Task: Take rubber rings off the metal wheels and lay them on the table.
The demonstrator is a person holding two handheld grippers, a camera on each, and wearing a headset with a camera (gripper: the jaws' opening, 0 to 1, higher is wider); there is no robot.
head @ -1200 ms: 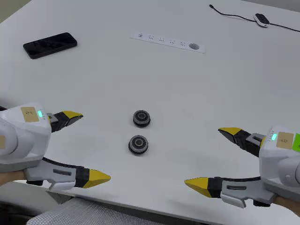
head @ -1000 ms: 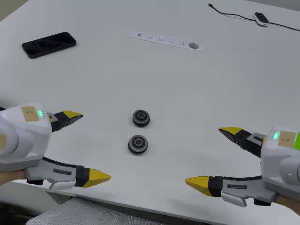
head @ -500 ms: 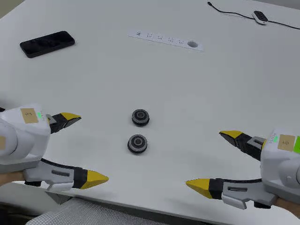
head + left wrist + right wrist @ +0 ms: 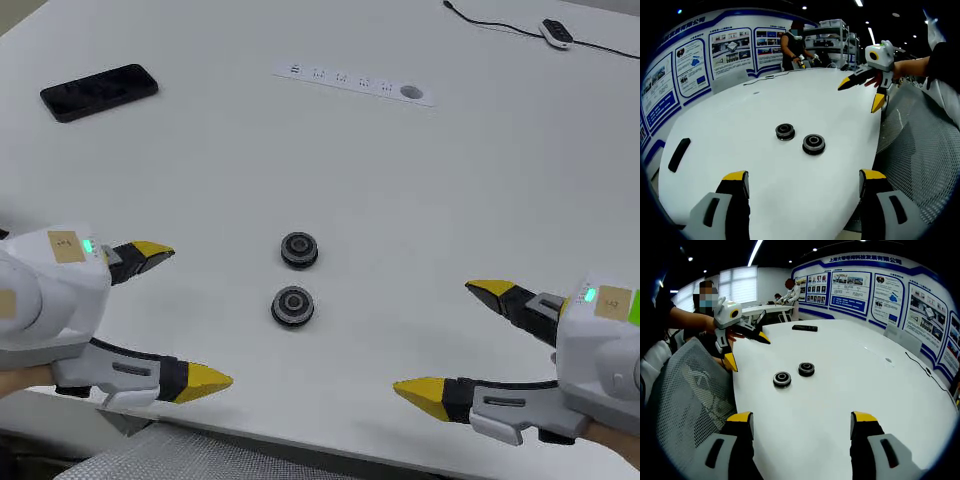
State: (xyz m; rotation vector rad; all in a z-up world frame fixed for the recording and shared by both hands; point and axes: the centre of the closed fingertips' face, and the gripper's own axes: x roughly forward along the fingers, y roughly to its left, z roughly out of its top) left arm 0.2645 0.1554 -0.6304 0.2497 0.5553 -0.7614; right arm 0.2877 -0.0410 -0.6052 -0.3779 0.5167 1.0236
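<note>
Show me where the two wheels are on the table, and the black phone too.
near wheel (image 4: 293,306): head view, on its centre hub.
far wheel (image 4: 299,249): head view, on its centre hub.
black phone (image 4: 99,92): head view, on the middle of its dark face.

Near wheel (image 4: 293,306) sits mid-table (image 4: 450,200); far wheel (image 4: 299,250) just behind. Left gripper (image 4: 188,315) and right gripper (image 4: 445,338) flank them. Strip (image 4: 355,84) behind; phone (image 4: 99,92) back-left.

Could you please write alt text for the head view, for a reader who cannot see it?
A far wheel and a near wheel, both dark-rimmed, lie flat on a white table between the open left gripper and open right gripper, untouched. A black phone and a power strip lie farther back.
</note>
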